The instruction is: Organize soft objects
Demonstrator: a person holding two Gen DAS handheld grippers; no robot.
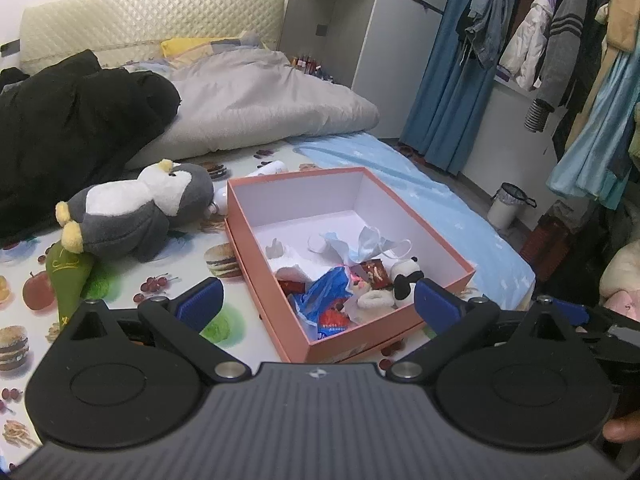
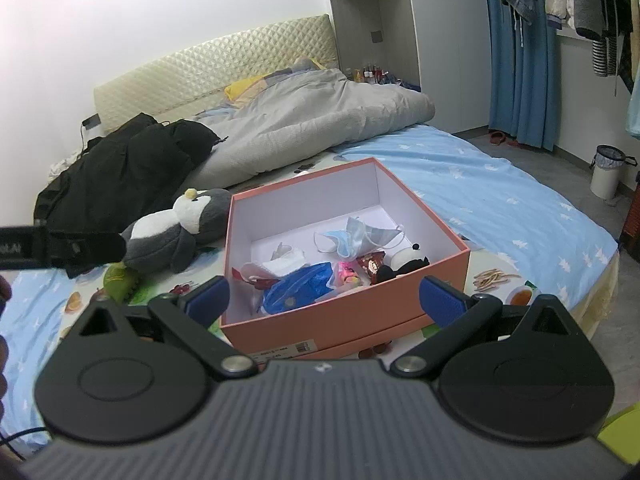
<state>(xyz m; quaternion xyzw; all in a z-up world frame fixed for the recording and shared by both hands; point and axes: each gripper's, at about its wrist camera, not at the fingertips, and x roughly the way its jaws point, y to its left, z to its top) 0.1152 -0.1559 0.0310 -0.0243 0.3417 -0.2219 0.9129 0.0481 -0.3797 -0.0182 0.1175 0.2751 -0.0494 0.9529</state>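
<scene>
A pink box [image 1: 256, 236] [image 2: 332, 320] stands open on the bed. It holds a small panda plush [image 1: 406, 278] [image 2: 404, 262], face masks [image 1: 370, 246] [image 2: 360, 236], a blue plastic bag [image 1: 320, 296] [image 2: 298, 288] and white soft items. A grey and white penguin plush [image 1: 132, 210] [image 2: 172, 232] lies left of the box, with a green soft toy [image 1: 68, 276] [image 2: 118, 278] beside it. My left gripper [image 1: 316, 300] is open and empty in front of the box. My right gripper [image 2: 324, 294] is open and empty, just before the box's near wall.
A black jacket [image 1: 68, 120] [image 2: 120, 168] and a grey duvet [image 1: 264, 100] [image 2: 312, 120] lie behind. A fruit-print mat [image 1: 24, 320] covers the bed. A white bin [image 1: 506, 208] [image 2: 606, 172] stands on the floor at right, near hanging clothes [image 1: 560, 40].
</scene>
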